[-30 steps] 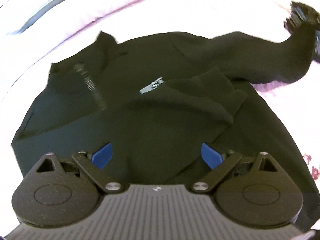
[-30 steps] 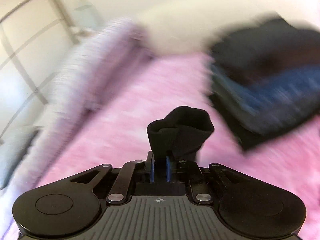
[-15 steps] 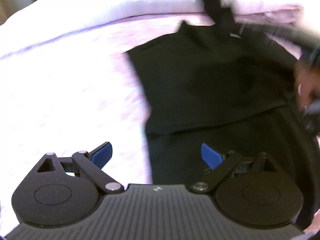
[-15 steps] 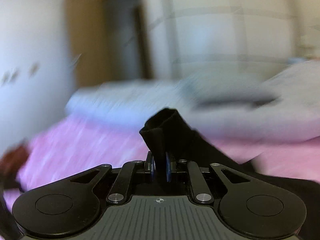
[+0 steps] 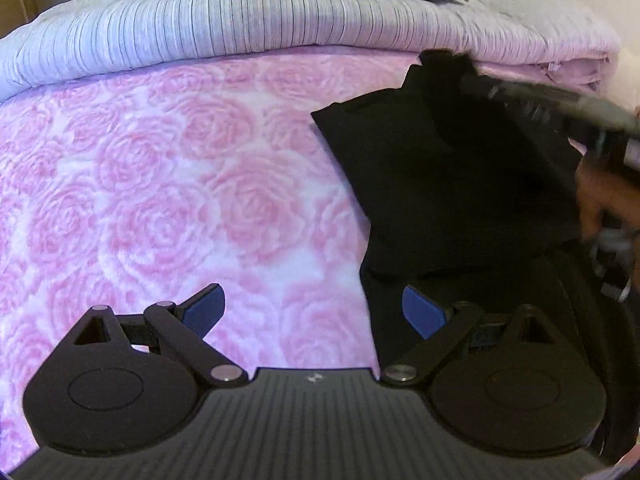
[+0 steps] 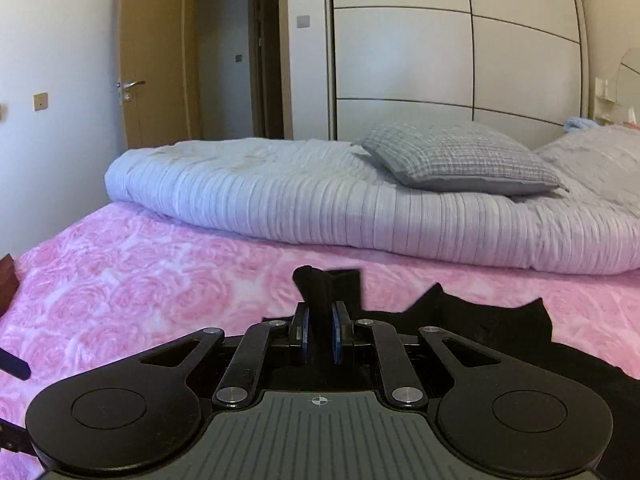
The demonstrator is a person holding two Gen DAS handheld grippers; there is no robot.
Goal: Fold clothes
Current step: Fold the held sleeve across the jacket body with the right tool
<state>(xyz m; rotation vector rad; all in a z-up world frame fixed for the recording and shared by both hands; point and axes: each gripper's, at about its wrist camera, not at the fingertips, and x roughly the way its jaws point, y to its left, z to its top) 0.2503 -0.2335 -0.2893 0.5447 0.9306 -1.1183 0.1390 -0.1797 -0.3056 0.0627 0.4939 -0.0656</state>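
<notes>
A black sweatshirt (image 5: pixel 452 184) lies on the pink rose-patterned blanket (image 5: pixel 160 184), partly folded, at the right of the left wrist view. My left gripper (image 5: pixel 314 308) is open and empty, hovering over the garment's left edge. My right gripper (image 6: pixel 320 332) is shut on a black sleeve cuff (image 6: pixel 316 292) and holds it low over the garment (image 6: pixel 492 324). The right gripper also shows blurred at the right of the left wrist view (image 5: pixel 560 108), over the sweatshirt.
A rolled grey-white striped duvet (image 6: pixel 320 200) with a grey checked pillow (image 6: pixel 456 160) lies across the far side of the bed. White wardrobe doors (image 6: pixel 460 48) and a wooden door (image 6: pixel 152 60) stand behind. A dark object (image 6: pixel 8 280) sits at the bed's left edge.
My right gripper has swung the sleeve across over the sweatshirt's body. The left wrist view has shifted left, so the garment sits at its right.
</notes>
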